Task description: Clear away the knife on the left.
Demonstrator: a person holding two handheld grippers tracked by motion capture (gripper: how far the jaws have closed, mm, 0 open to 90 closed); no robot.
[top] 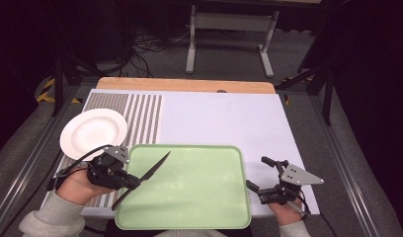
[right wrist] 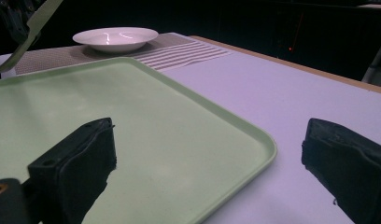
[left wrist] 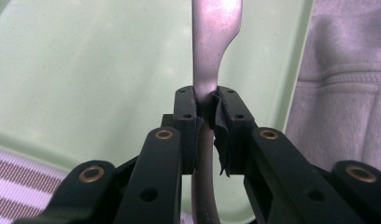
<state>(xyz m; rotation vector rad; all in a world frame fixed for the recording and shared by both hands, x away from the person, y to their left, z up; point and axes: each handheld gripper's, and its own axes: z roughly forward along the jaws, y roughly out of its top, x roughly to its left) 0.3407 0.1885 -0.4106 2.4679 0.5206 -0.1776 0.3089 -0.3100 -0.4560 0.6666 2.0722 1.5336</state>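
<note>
Covering most of the view from above, the bench (top: 224,118) carries a pale lilac sheet with a strip of wood showing along its far edge. On its near side lies a light green tray (top: 199,197), a wide rectangle with rounded corners and a low rim, its left edge overlapping a brown-and-white striped mat (top: 140,116) at the bench's left. A white plate (top: 92,132) sits on the left part of that mat, just beyond the tray's far left corner and apart from it. The left gripper (top: 133,181) is at the tray's left edge, and its fingers (left wrist: 185,112) are clamped narrowly on the handle of a knife (top: 152,170); the blade slants up and away over the tray's left part, clear of its floor as far as the right gripper view shows. In the left gripper view the metal handle passes straight between the two padded tips. The right gripper (top: 256,174) rests beside the tray's right edge, its fingers (right wrist: 81,154) spread wide with nothing between them, one over the tray's corner and the other over the bare lilac sheet.
</note>
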